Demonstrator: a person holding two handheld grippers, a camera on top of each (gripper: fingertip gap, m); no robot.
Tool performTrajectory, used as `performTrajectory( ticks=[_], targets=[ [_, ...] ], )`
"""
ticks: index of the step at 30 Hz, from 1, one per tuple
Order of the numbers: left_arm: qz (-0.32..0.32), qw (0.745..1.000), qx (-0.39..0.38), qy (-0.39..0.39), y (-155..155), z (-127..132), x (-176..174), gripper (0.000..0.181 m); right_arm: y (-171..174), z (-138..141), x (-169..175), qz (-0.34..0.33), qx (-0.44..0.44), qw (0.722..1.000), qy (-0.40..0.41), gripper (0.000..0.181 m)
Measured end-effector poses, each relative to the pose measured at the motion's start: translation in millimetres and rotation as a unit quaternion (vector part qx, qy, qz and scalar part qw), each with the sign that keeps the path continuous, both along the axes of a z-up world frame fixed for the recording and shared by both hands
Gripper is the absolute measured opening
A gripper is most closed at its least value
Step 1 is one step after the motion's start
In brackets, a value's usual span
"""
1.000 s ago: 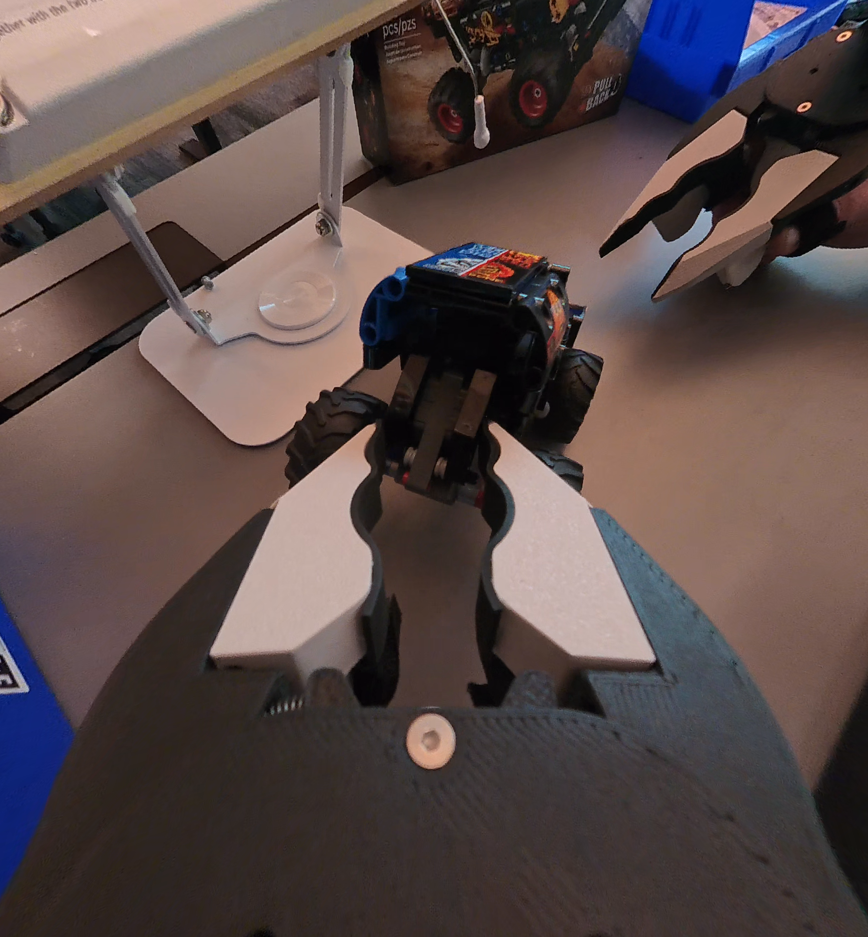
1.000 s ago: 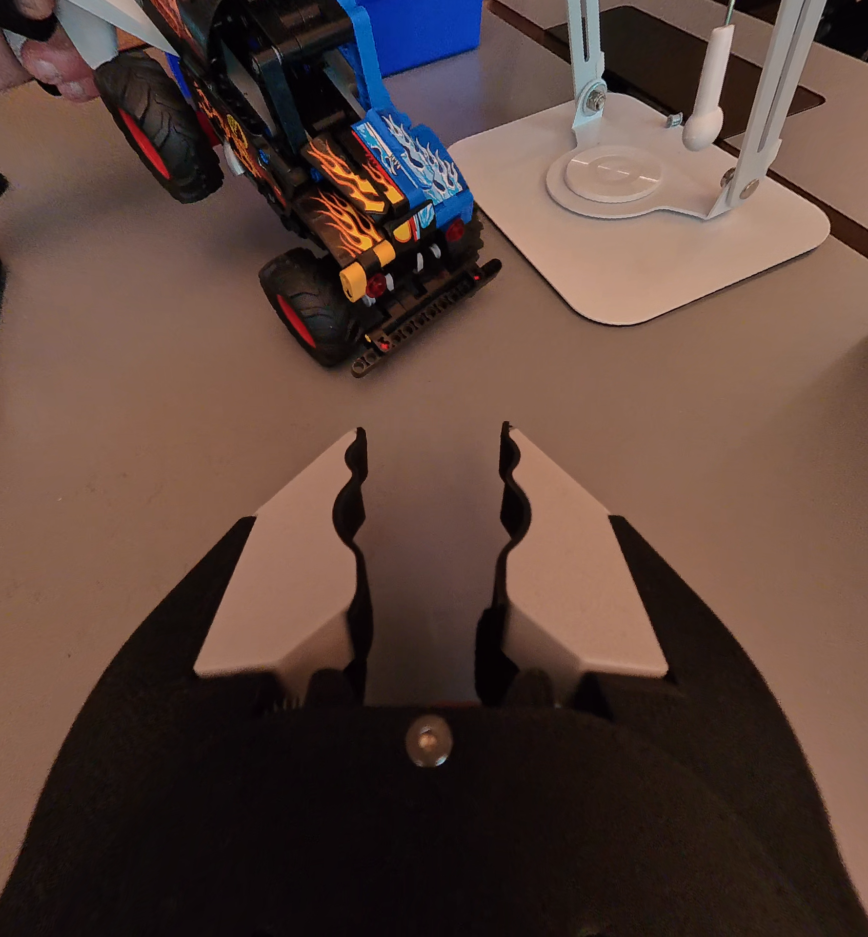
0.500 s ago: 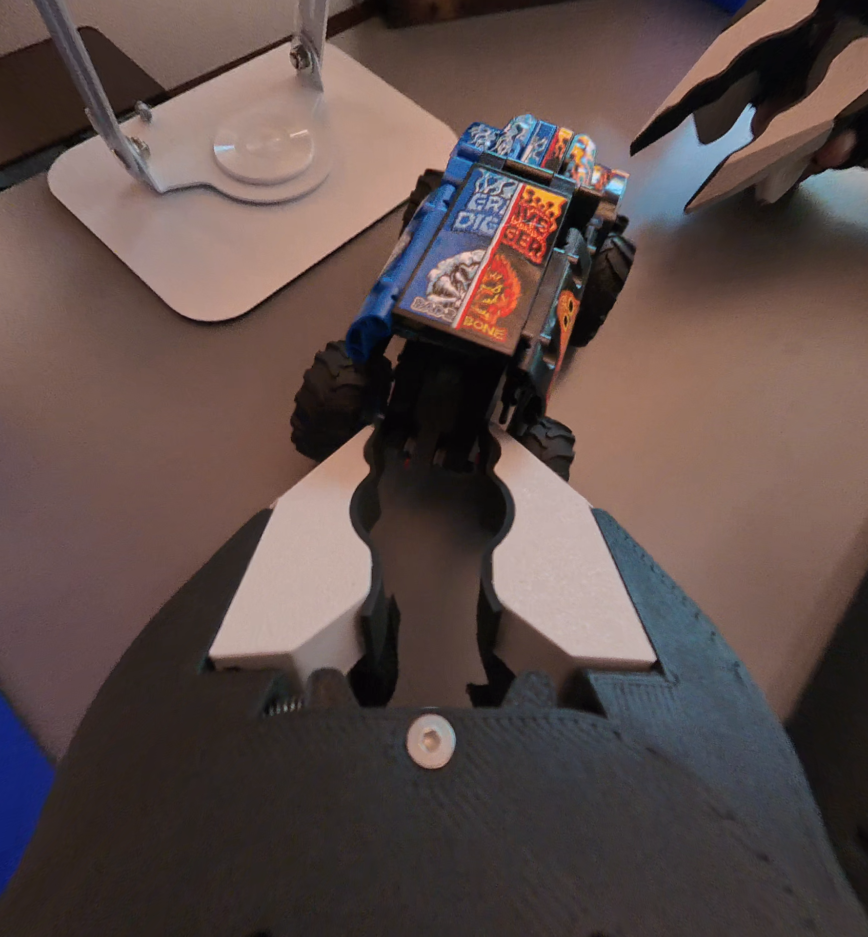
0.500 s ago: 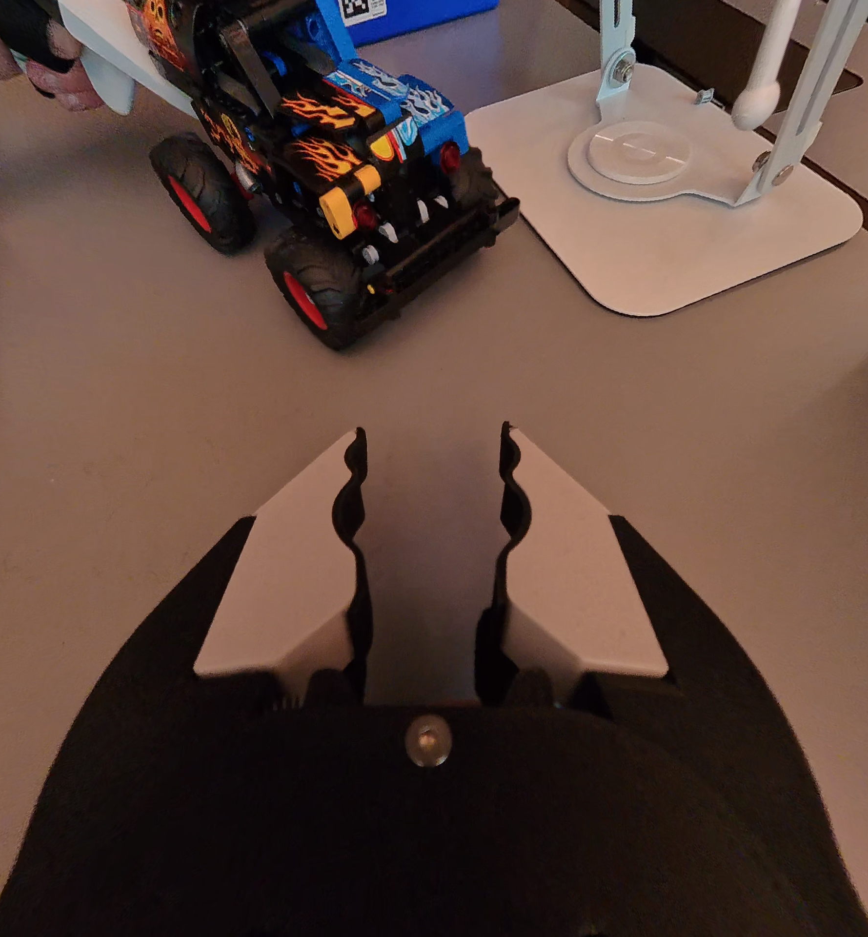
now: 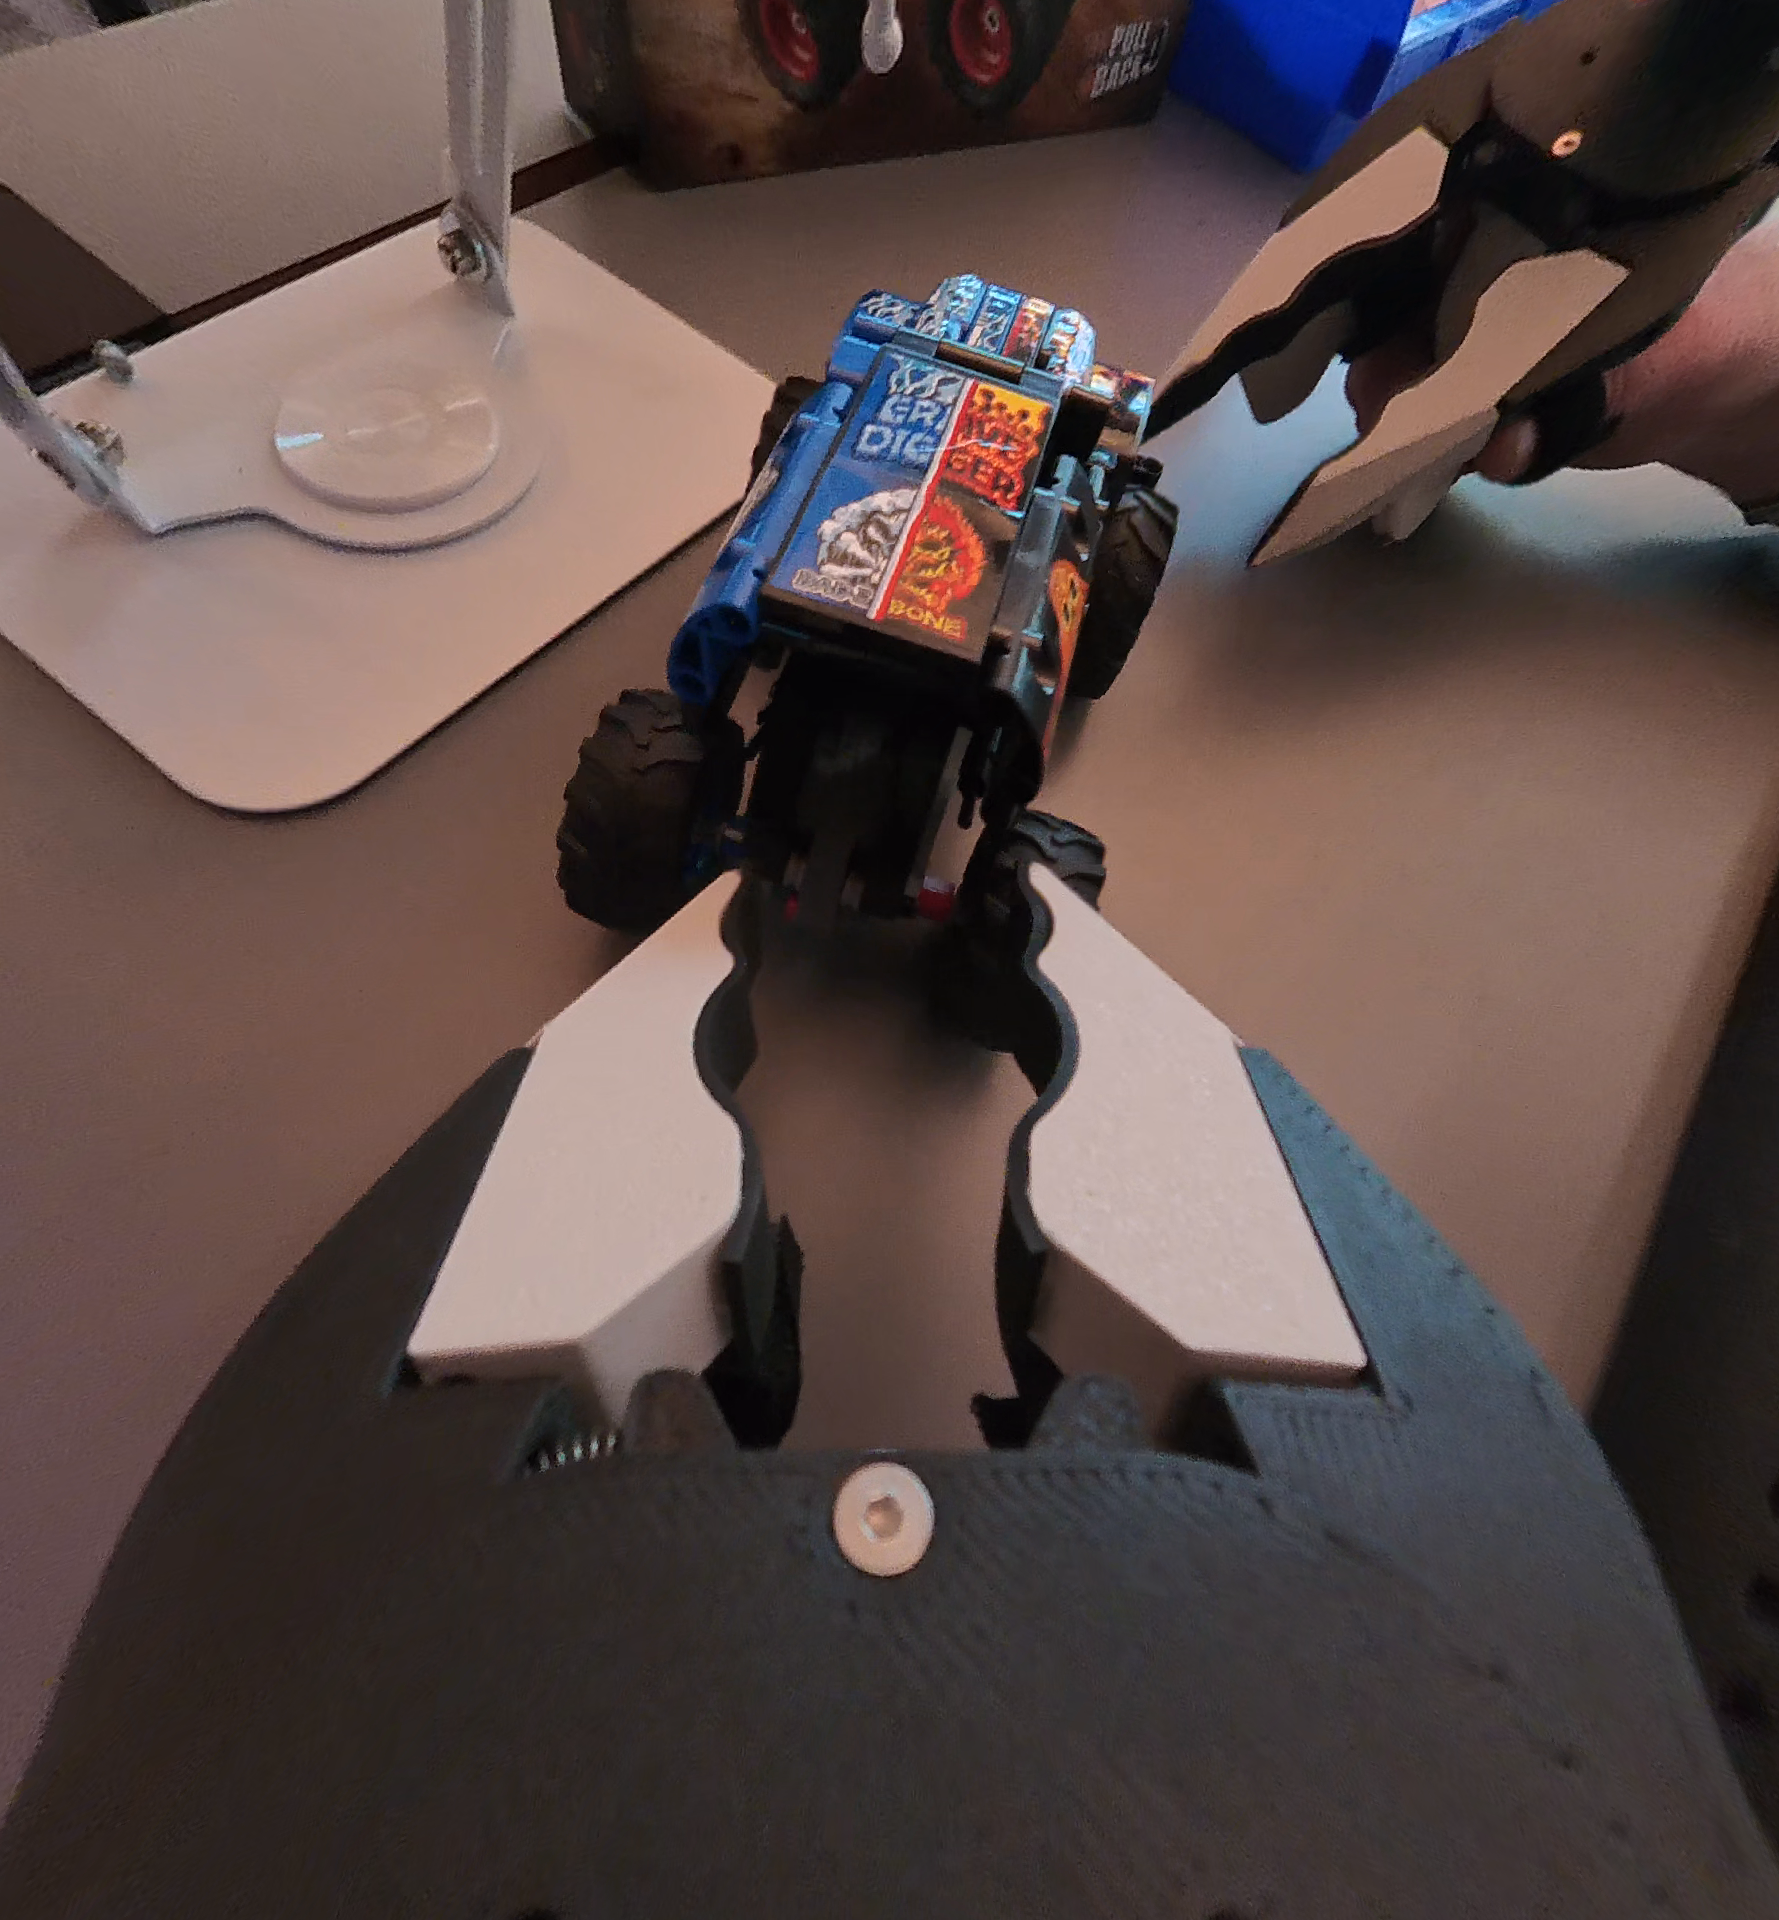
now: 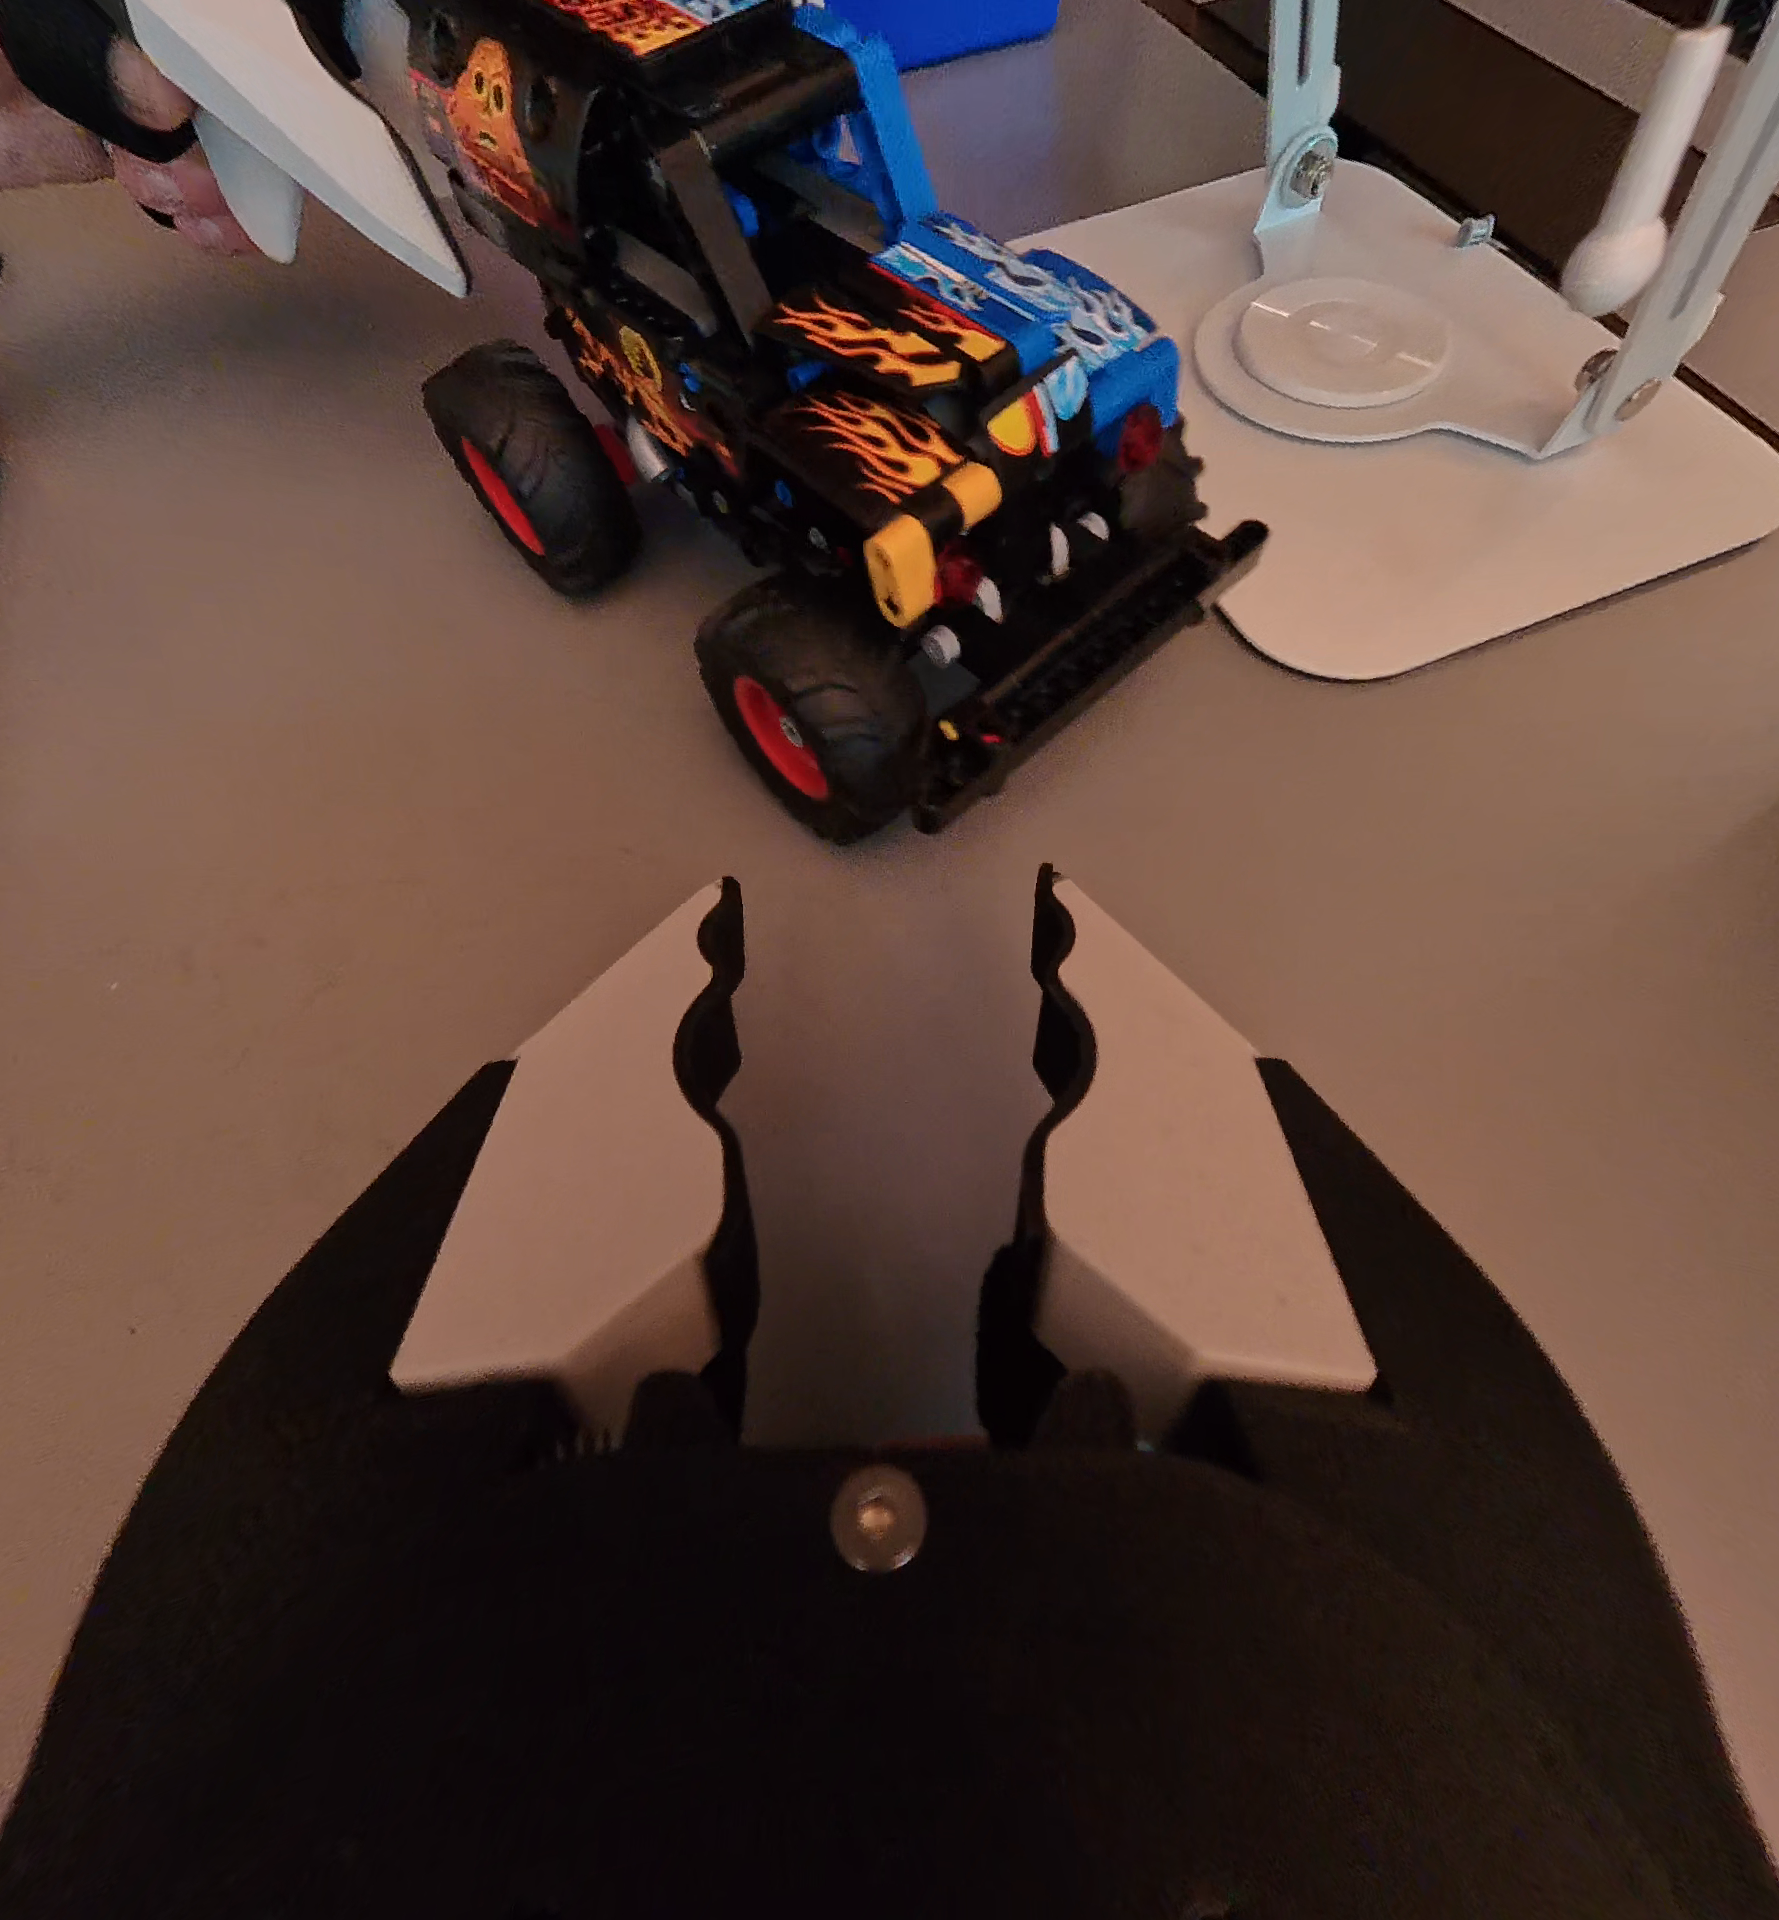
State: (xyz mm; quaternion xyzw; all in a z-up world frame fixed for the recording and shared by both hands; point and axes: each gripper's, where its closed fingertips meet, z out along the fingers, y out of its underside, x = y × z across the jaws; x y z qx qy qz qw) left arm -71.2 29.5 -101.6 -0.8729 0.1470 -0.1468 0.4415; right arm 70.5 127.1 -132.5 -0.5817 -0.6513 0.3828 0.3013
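The left gripper (image 5: 885, 914), jaws partly open, seems to clasp the rear of the truck (image 5: 906, 561), though shadow hides the contact. The truck stands on the table (image 6: 241, 831), beside a white stand (image 6: 1487, 499). The right gripper (image 6: 885, 894) hovers open, empty, just before the front wheel. A steady, level hold suits best.

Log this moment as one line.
left gripper open, tips at toy truck rear | right gripper open, empty, near its front | wheels on table, beside white stand base
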Motion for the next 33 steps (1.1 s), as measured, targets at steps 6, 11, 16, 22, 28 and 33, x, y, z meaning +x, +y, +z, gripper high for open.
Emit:
performTrajectory(
  ticks=[6, 11, 16, 22, 28, 33],
  targets=[
    [-0.01, 1.0, -0.007, 0.014, 16, -4, 12, 0.047, -4, -3, -1, 0.002, 0.012, 1.0, -0.007, 0.058],
    [-0.001, 1.0, 0.011, 0.001, 26, -2, 8, 0.044, 0, -2, 0, -0.003, 0.004, 1.0, -0.006, 0.058],
    [-0.004, 1.0, 0.021, -0.011, 26, 0, 7, 0.046, -2, -4, -1, -0.002, 0.012, 1.0, -0.009, 0.058],
    [-0.024, 1.0, 0.01, -0.015, 30, -10, 16, 0.05, 0, -4, -1, -0.006, 0.011, 1.0, -0.01, 0.06],
    [-0.014, 1.0, 0.023, -0.002, 36, -11, 12, 0.036, 1, -4, -1, -0.011, 0.016, 1.0, -0.011, 0.061],
    [-0.009, 0.999, 0.028, 0.013, 35, -11, 10, 0.035, -1, -4, -3, -0.009, 0.015, 1.0, -0.01, 0.061]
  ],
)
